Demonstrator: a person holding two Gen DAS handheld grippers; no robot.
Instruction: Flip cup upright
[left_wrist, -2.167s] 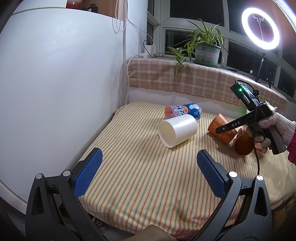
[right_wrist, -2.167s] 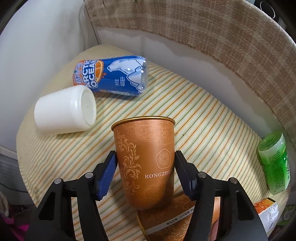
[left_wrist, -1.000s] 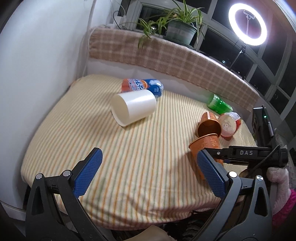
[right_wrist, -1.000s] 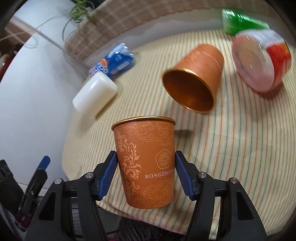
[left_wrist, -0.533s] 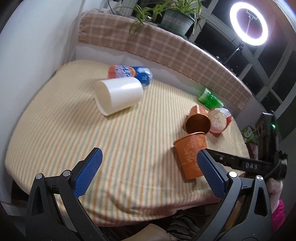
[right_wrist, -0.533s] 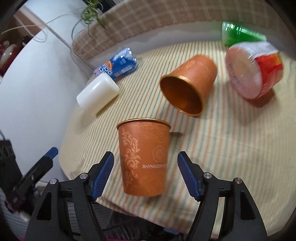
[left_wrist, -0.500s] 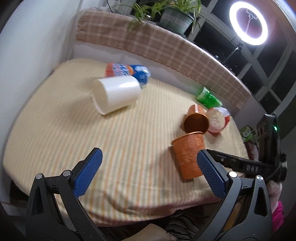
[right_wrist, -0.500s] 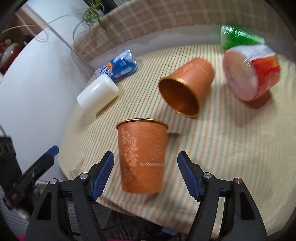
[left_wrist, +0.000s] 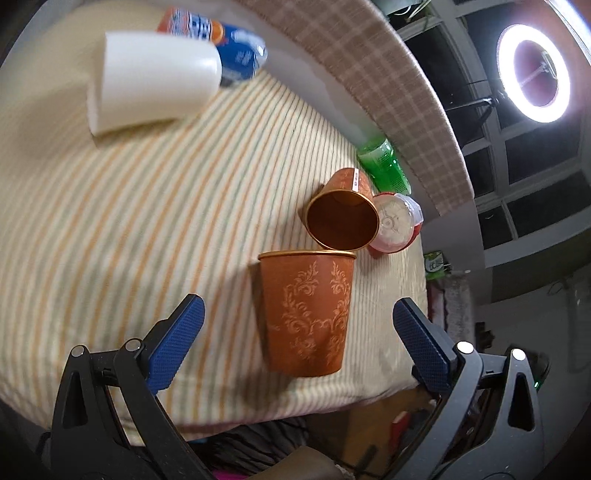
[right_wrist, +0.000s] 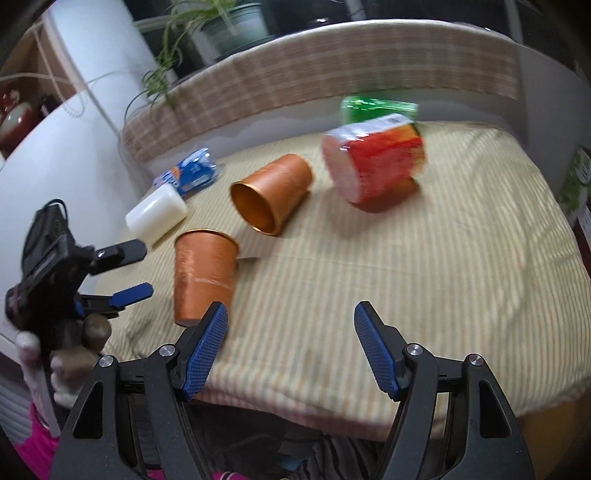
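Left gripper (left_wrist: 295, 332): jaws spread wide, either side of the cup, touching nothing.
Patterned orange cup (left_wrist: 306, 310): upright on the striped tablecloth (left_wrist: 129, 221), near the front edge.
Second orange cup (left_wrist: 341, 218): lying on its side just behind.
Right gripper (right_wrist: 291, 350): jaws apart, empty, right of the cup.

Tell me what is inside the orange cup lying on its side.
The tipped orange cup shows a bare golden interior with nothing in it, as far as its open mouth reveals; the right wrist view agrees. The upright orange cup hides only a sliver of its rim.
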